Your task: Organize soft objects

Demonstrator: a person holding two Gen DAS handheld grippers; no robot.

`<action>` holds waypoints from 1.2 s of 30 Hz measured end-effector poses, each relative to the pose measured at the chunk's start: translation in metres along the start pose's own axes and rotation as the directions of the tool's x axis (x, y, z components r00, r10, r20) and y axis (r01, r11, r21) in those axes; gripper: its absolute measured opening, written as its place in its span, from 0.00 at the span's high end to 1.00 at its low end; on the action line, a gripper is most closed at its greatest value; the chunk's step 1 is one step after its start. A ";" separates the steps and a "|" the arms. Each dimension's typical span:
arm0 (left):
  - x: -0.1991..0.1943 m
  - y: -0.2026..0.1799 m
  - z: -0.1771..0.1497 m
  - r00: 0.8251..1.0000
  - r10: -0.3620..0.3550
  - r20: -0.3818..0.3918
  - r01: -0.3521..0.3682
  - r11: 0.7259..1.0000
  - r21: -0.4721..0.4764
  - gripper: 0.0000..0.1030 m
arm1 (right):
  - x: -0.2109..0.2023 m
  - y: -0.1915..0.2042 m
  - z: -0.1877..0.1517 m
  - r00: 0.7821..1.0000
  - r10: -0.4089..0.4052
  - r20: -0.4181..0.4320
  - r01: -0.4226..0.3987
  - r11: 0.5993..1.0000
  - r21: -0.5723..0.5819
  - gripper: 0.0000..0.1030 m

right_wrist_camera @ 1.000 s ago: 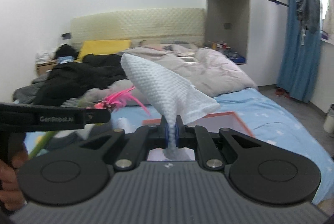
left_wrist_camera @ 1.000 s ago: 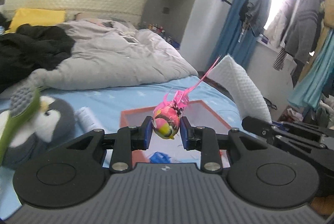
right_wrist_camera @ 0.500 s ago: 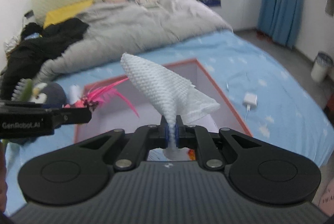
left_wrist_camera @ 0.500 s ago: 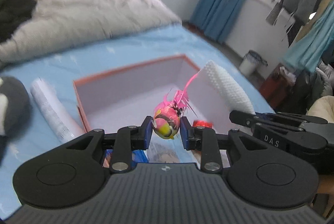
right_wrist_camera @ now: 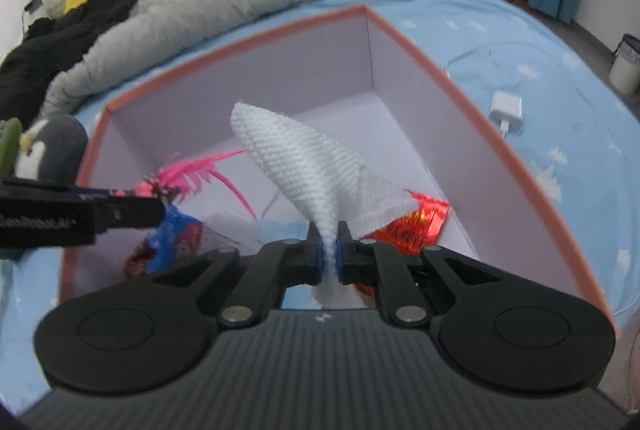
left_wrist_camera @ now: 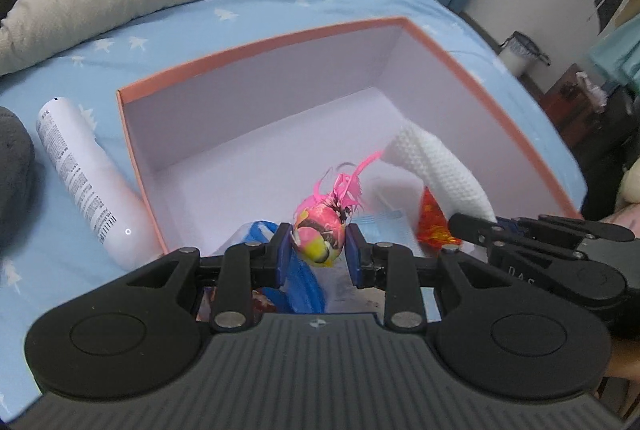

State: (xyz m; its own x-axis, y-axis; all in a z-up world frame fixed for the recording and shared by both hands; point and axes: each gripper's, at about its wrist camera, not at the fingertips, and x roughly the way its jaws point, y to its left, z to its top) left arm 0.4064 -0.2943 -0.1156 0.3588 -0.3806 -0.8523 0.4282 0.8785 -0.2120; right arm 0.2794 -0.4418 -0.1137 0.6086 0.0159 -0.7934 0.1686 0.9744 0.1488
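1. The left gripper (left_wrist_camera: 319, 245), low in the middle of its own view, is clamped on a pink and yellow feathered ball (left_wrist_camera: 320, 230); both blue pads press its sides and the pink feathers stick up toward the frame's centre.
2. The right gripper (right_wrist_camera: 328, 256), low centre of its view, is pinched tight on the twisted end of a white cloth (right_wrist_camera: 298, 161), which fans up into the middle of the frame.
3. Both loads hang over the open box (left_wrist_camera: 256, 47), whose orange rim fills the middle of each view. A red packet (right_wrist_camera: 416, 226) and a blue wrapper (left_wrist_camera: 298, 280) already lie on its floor near the lower edge.
4. Outside the box, at the left of the left view, a white bottle (left_wrist_camera: 84, 181) lies on the blue sheet (left_wrist_camera: 240, 9), touching the box wall.
5. The step looks like delivery: both soft things are being carried into the box.
6. Next, each gripper probably needs lowering toward the bare floor of the box, then opening, with the feathers kept clear of the cloth.
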 end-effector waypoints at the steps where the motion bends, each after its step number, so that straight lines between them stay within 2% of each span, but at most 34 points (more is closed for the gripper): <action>1: 0.003 0.002 -0.001 1.000 0.005 -0.004 -0.005 1.000 0.001 0.68 | 0.005 -0.002 -0.001 1.000 -0.002 -0.010 0.002 1.000 0.007 0.89; 3: 0.005 0.002 -0.002 1.000 0.021 -0.010 -0.021 1.000 0.003 0.68 | 0.004 -0.005 -0.002 1.000 -0.006 -0.008 0.006 1.000 0.019 0.89; 7: 0.013 0.000 -0.003 1.000 0.009 -0.028 -0.008 1.000 0.010 0.66 | 0.004 -0.009 -0.004 1.000 0.009 -0.005 -0.009 1.000 0.030 0.88; 9: 0.015 0.000 -0.003 0.999 0.013 -0.032 -0.014 1.000 -0.004 0.54 | 0.005 -0.011 -0.005 1.000 -0.017 -0.012 0.017 0.999 0.029 0.86; 10: 0.014 0.000 -0.004 1.000 0.005 -0.030 -0.006 1.000 -0.003 0.53 | 0.004 -0.012 -0.005 1.000 -0.014 -0.010 0.014 0.999 0.037 0.82; 11: 0.013 -0.002 -0.004 1.000 0.005 -0.030 -0.005 1.000 0.002 0.50 | 0.003 -0.013 -0.006 1.000 -0.008 -0.008 0.008 0.999 0.042 0.71; 13: 0.006 -0.005 -0.004 1.000 0.021 -0.015 -0.021 1.000 0.006 0.42 | -0.001 -0.014 -0.006 1.000 -0.004 -0.001 0.004 0.999 0.044 0.57; 14: 0.002 -0.007 -0.004 1.000 0.021 -0.005 -0.021 1.000 0.007 0.39 | -0.004 -0.013 -0.006 1.000 -0.001 0.002 0.001 0.999 0.043 0.56; 19: -0.032 -0.012 -0.001 0.999 0.017 0.052 -0.018 1.000 0.016 0.38 | -0.024 -0.014 -0.004 0.999 0.012 0.034 -0.013 0.999 0.053 0.56; 25: -0.090 -0.015 -0.006 0.992 -0.004 0.129 0.000 0.999 0.033 0.38 | -0.077 -0.003 0.003 0.991 0.032 0.131 -0.040 0.998 0.056 0.56; 33: -0.169 -0.021 -0.028 0.971 -0.043 0.235 0.029 0.998 0.063 0.38 | -0.154 0.022 0.003 0.965 0.074 0.250 -0.080 0.997 0.014 0.56; 36: -0.197 -0.026 -0.039 0.961 -0.045 0.274 0.024 0.997 0.079 0.38 | -0.176 0.034 -0.001 0.956 0.067 0.286 -0.063 0.998 -0.022 0.56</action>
State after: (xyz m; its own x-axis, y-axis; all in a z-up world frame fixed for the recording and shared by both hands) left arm 0.2921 -0.2303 0.0391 0.5526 -0.4845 -0.6782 0.5010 0.8434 -0.1943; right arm 0.1771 -0.4108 0.0307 0.8147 0.0165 -0.5796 0.1125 0.9761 0.1858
